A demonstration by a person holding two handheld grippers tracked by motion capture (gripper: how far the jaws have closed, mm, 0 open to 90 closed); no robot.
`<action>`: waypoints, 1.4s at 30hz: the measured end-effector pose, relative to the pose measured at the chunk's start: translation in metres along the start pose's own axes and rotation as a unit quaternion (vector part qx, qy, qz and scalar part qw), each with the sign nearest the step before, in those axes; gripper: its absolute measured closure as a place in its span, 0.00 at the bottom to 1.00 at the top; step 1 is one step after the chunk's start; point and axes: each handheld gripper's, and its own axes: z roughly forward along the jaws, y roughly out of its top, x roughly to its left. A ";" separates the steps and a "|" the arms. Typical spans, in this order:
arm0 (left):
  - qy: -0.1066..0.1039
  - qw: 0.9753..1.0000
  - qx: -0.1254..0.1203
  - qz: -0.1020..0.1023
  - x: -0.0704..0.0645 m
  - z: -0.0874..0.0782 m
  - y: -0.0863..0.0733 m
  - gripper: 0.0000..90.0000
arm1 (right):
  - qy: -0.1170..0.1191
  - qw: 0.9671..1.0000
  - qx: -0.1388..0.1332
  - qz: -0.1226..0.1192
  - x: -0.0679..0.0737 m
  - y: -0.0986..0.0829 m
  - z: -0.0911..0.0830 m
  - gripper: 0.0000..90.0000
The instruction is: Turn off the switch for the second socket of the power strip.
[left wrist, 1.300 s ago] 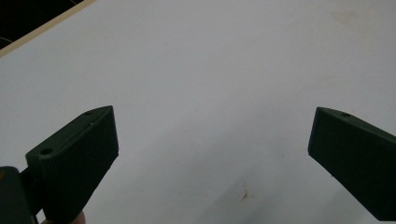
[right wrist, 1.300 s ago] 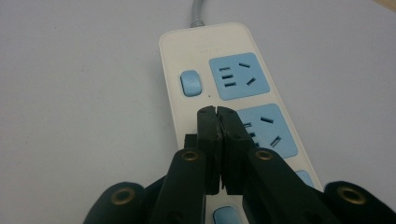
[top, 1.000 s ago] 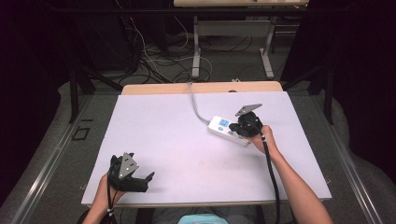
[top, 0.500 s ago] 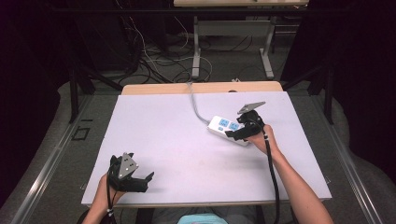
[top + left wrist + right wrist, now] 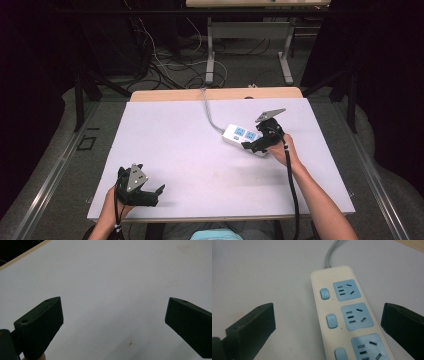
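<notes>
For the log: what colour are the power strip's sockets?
Light blue sockets on the cream power strip; right gripper view.

The power strip (image 5: pixel 243 139) is lying on the table (image 5: pixel 190 150), right of the middle, its cord (image 5: pixel 209 112) running back over the far edge. The right gripper (image 5: pixel 255 145) is sitting over the strip's near end. The left gripper (image 5: pixel 150 195) is resting at the near left corner, well apart.

Dark room, grey floor (image 5: pixel 60 165), tangled cables (image 5: pixel 160 65), table legs (image 5: pixel 210 50)
</notes>
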 end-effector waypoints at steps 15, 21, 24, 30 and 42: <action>0.000 1.000 0.001 -0.002 0.000 -0.001 -0.001 0.02 | -0.002 1.000 0.005 -0.001 0.002 -0.001 -0.004 0.00; 0.001 1.000 0.003 0.000 0.001 -0.001 -0.001 0.02 | -0.006 1.000 0.007 -0.006 0.005 -0.004 -0.011 0.00; 0.000 1.000 0.002 -0.002 0.001 -0.001 0.000 0.02 | -0.008 1.000 0.006 -0.004 0.008 -0.006 -0.017 0.00; 0.001 1.000 0.002 -0.003 0.001 -0.001 -0.001 0.02 | -0.018 1.000 0.008 -0.005 0.014 -0.013 -0.026 0.00; 0.004 1.000 0.002 -0.003 0.001 -0.002 -0.001 0.02 | -0.026 0.999 0.011 -0.019 0.028 -0.030 -0.045 0.00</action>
